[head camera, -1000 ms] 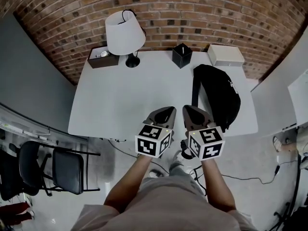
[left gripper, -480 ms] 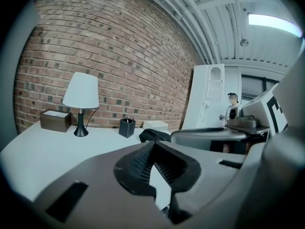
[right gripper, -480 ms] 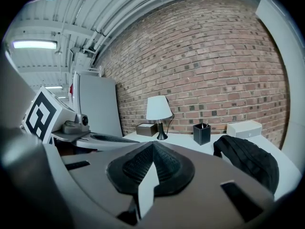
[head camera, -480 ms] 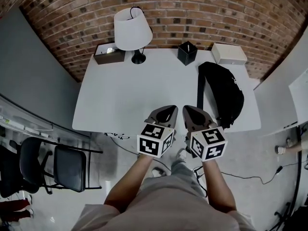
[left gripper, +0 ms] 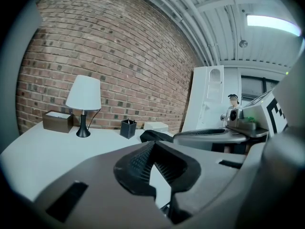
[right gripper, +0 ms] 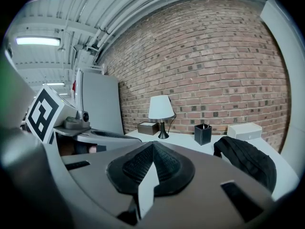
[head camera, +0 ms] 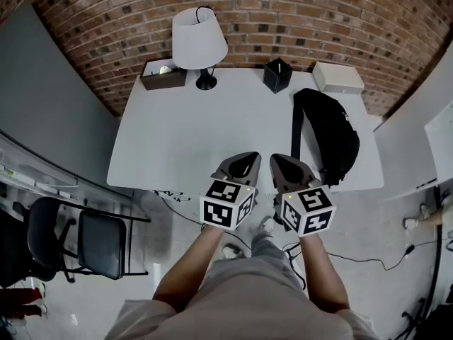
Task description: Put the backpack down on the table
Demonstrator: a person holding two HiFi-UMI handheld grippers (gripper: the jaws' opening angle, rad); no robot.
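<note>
The black backpack (head camera: 327,139) lies flat on the right side of the white table (head camera: 191,140), with its strap running along its left side. It also shows in the left gripper view (left gripper: 155,136) and the right gripper view (right gripper: 248,163). My left gripper (head camera: 239,166) and right gripper (head camera: 287,170) hover side by side over the table's near edge, left of the backpack and apart from it. Both are shut with nothing between the jaws, as the left gripper (left gripper: 152,144) and right gripper (right gripper: 152,146) show in their own views.
Along the table's far edge, by the brick wall, stand a white lamp (head camera: 200,41), a brown box (head camera: 163,75), a black pen cup (head camera: 277,74) and a white box (head camera: 338,77). Black chairs (head camera: 99,243) stand on the floor at the left. Cables (head camera: 354,261) trail below the table.
Both shut grippers have shifted slightly together relative to the table. The backpack has stayed where it lies.
</note>
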